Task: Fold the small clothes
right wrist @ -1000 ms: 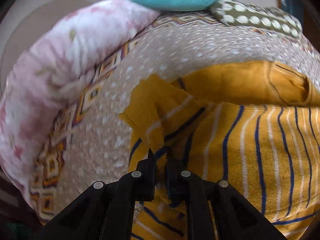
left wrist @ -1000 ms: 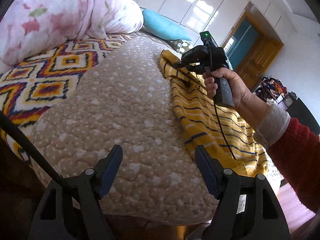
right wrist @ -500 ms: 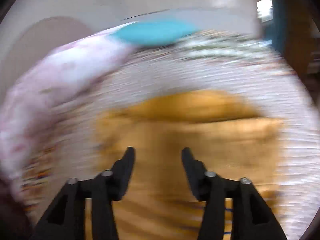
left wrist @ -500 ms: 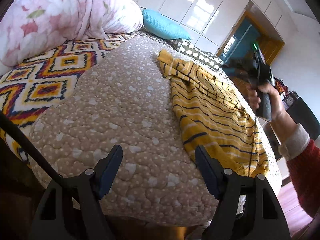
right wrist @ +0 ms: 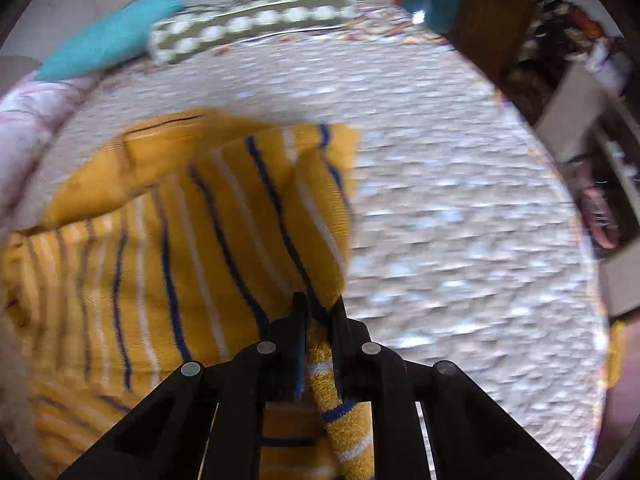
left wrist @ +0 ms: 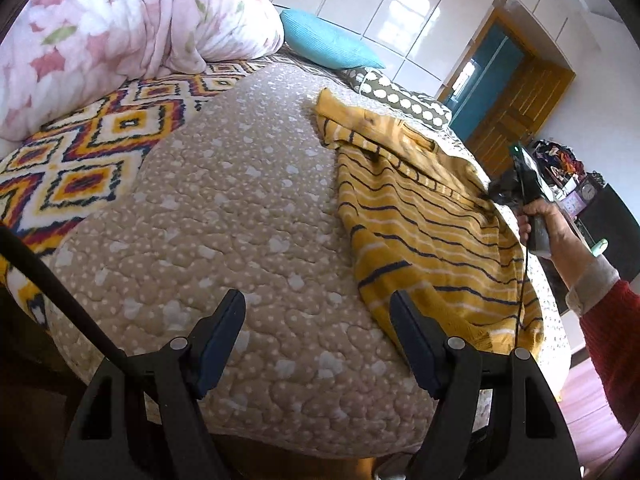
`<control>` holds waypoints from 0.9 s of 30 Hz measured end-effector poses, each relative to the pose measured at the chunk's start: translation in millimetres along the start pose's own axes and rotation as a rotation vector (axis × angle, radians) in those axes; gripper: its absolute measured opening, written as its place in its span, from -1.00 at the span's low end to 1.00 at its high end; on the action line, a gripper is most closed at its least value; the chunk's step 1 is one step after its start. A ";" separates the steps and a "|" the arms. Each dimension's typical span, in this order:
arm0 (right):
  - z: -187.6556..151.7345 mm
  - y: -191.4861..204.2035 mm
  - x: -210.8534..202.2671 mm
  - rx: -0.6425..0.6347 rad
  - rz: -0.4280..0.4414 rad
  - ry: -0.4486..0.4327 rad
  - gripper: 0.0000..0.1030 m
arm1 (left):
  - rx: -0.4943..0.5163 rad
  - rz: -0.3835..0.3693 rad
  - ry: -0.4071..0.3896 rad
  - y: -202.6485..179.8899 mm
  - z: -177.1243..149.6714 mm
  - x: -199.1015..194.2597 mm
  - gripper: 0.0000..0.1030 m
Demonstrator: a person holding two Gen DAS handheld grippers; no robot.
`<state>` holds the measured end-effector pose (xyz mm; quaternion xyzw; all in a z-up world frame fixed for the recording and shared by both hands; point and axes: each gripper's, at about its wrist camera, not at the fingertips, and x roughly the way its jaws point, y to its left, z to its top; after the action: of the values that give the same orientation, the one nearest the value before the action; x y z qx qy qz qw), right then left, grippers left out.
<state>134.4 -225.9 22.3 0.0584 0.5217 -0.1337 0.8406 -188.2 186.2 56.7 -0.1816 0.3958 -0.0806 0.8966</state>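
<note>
A yellow top with navy and white stripes lies spread on the beige quilted bedcover, its far-left sleeve folded in. My right gripper is at the top's right side, jaws closing, with a fold of its edge pinched between the pads. From the left wrist view the right gripper sits at the garment's far right edge, held by a hand in a red sleeve. My left gripper hangs open over the quilt near the bed's front edge, left of the hem, with nothing in it.
A pink floral duvet is piled at the back left on a diamond-patterned blanket. A teal pillow and a dotted pillow lie at the head. A wooden door and cluttered shelves stand right of the bed.
My right gripper let go of the folded left sleeve, opened, swept right across the top and closed on its right edge. The left gripper has stayed put.
</note>
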 end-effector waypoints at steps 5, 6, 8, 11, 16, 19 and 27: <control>1.6 -45.6 24.5 0.142 -0.177 0.044 -0.93 | -0.014 -0.012 0.007 0.5 2.1 6.6 0.43; 0.5 -48.0 31.8 0.131 -0.160 0.065 -0.93 | -0.012 -0.009 0.009 0.0 1.8 7.3 0.43; 0.8 -50.4 26.3 0.111 -0.131 0.032 -0.86 | -0.010 -0.009 0.013 -0.7 2.1 8.5 0.43; -7.4 -59.1 -4.6 0.128 -0.061 -0.058 -0.31 | -0.015 -0.013 0.014 0.2 5.1 8.1 0.43; -65.9 -66.9 -52.6 0.071 0.133 -0.044 -0.08 | -0.018 -0.031 -0.001 0.0 14.5 7.0 0.47; -118.6 -85.2 -63.2 0.098 0.286 0.013 0.02 | -0.045 -0.096 0.020 -0.7 23.9 18.7 0.50; -227.4 -105.7 -64.7 0.265 0.625 0.047 0.03 | -0.129 -0.319 0.208 -22.8 47.8 101.4 0.48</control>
<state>-118.8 -262.5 -17.5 0.3270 0.4760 0.0651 0.8138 -84.6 148.5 26.3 -0.2899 0.4567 -0.2142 0.8133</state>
